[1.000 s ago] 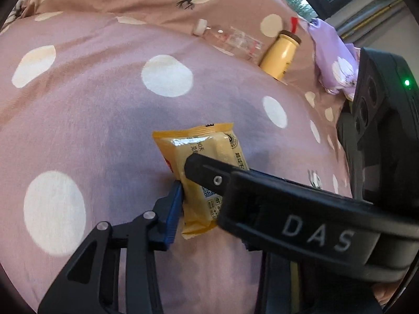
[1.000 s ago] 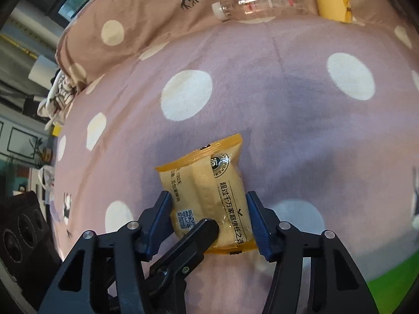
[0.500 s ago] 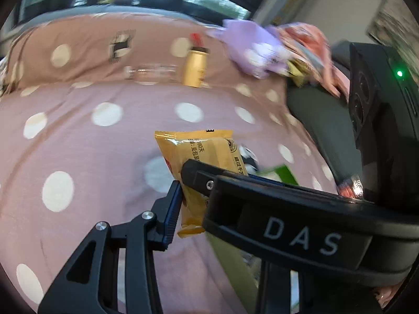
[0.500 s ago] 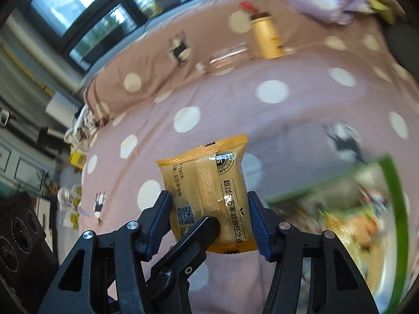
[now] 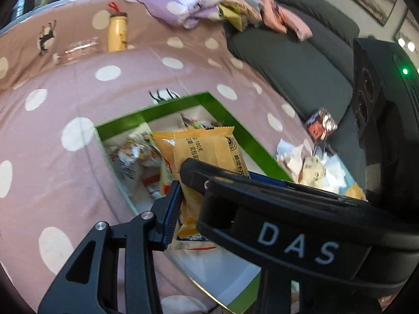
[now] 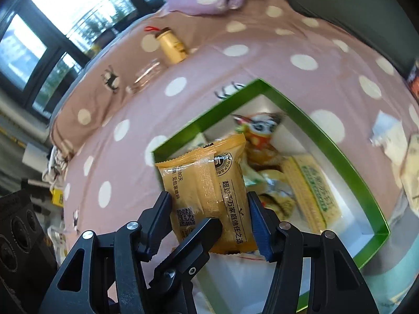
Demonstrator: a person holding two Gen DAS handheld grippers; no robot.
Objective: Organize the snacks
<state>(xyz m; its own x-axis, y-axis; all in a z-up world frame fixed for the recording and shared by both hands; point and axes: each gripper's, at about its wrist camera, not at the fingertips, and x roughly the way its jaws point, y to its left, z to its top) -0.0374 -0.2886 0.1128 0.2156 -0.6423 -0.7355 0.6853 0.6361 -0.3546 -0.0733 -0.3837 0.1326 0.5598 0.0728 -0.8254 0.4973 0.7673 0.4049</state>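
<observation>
Yellow snack packet [image 6: 207, 191] between both tongs above green box [image 6: 337, 157]

Polka-dot bedspread [image 5: 78, 83], grey sofa [image 5: 301, 60], bright window [image 6: 65, 7]

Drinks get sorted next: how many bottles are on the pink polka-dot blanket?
2. A yellow bottle with a brown cap rests at the far side; a clear plastic bottle lies just left of it. Others may sit out of view.
</observation>
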